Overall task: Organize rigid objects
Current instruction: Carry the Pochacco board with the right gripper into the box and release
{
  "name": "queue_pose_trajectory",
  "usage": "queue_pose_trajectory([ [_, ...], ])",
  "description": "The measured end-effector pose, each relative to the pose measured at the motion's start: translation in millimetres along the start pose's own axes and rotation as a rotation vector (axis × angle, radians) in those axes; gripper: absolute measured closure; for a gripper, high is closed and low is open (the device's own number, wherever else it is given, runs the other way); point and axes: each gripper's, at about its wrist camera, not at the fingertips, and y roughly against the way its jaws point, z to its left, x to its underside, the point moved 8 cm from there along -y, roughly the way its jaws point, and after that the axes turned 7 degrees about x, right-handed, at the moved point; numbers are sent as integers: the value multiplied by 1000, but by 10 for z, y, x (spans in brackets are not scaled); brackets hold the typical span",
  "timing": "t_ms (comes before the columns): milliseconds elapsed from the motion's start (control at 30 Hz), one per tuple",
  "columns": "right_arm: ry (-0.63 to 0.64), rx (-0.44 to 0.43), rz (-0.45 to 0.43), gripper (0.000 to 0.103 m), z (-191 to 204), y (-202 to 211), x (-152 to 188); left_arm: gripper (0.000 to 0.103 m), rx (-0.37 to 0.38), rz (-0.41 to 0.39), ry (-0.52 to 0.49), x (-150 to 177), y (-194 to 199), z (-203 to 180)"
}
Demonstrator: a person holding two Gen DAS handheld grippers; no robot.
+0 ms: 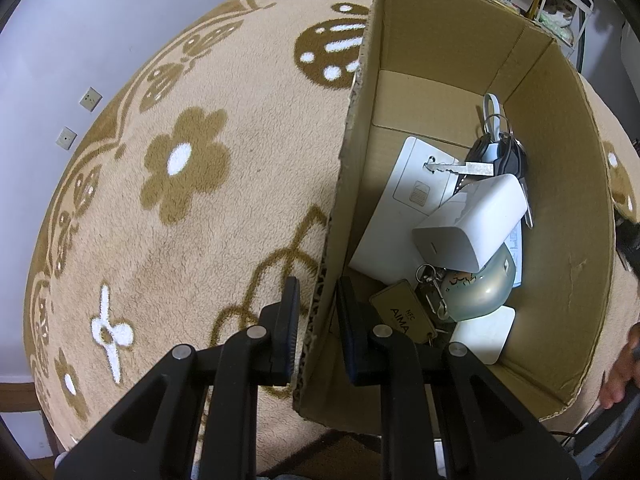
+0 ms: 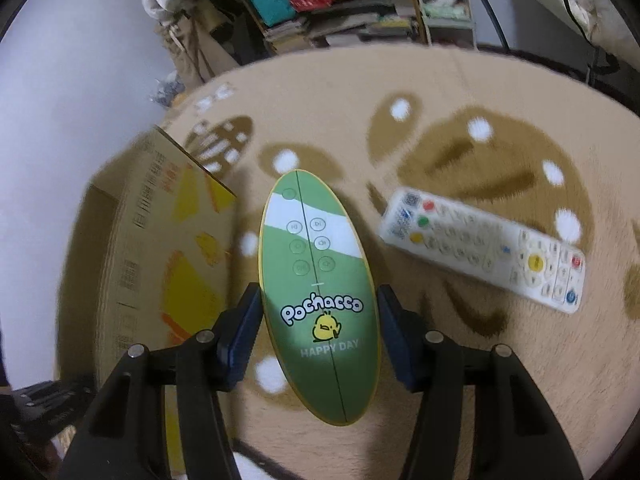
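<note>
In the left wrist view my left gripper is shut on the near left wall of an open cardboard box, one finger outside, one inside. The box holds a white card, a bunch of keys, a white charger, a green round object and a tan NFC key tag. In the right wrist view my right gripper is shut on a green oval Pochacco remote and holds it above the rug. A white remote control lies on the rug to the right.
The beige rug with brown flowers covers the surface. In the right wrist view the box stands to the left of the green remote. Shelves with clutter stand behind. A hand shows at the right edge.
</note>
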Motion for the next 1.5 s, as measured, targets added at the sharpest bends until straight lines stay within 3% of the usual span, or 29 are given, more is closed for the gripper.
queue_pose_trajectory([
  [300,141,-88,-155,42,716,523,-320,84,4,2,3,0,-9,9],
  [500,248,-105,-155,42,1126,536,-205,84,-8,1,-2,11,-14,-4],
  [700,292,-111,-111,42,1234,354,-41,84,6,3,7,9,-13,0],
  [967,294,-100,-127,42,1257,316,-22,85,6,4,8,18,-8,-1],
  [1033,297,-98,-138,48,1270,341,-33,85,7,4,7,15,-9,2],
  [1100,307,-141,-139,79,1337,418,-47,85,10,4,9,15,-3,2],
  [1300,342,-132,-111,79,1413,360,34,84,8,3,9,16,-6,13],
  [1500,341,-157,-164,78,1411,515,-50,85,8,4,8,17,-15,17],
])
